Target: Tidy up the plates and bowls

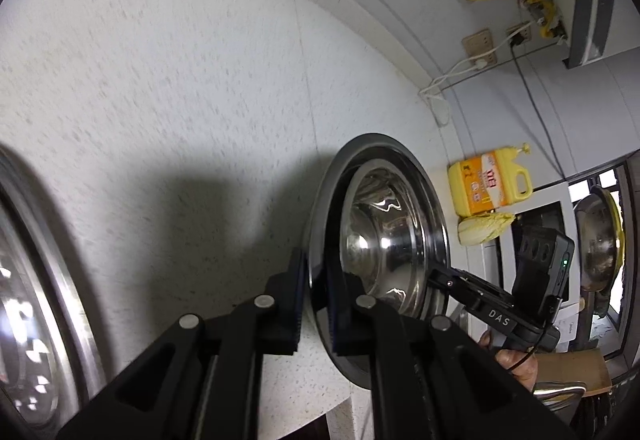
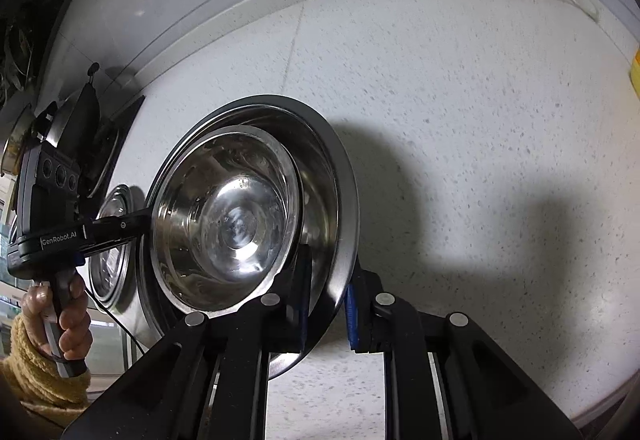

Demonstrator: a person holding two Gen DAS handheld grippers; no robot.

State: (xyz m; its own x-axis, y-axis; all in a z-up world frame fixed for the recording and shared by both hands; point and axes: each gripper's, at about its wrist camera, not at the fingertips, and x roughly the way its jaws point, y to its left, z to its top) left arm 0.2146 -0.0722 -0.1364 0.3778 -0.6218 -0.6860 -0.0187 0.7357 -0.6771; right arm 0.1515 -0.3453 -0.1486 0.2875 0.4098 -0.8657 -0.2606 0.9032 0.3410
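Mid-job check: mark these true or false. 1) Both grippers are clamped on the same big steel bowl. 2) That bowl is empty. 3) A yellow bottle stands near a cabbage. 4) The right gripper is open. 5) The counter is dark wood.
1) True: the left gripper and the right gripper each pinch the rim of the large steel bowl, on opposite sides.
2) False: a smaller steel bowl sits nested inside it.
3) True: the yellow bottle stands right behind the cabbage.
4) False: its jaws are closed on the large bowl's rim.
5) False: the counter is white and speckled.
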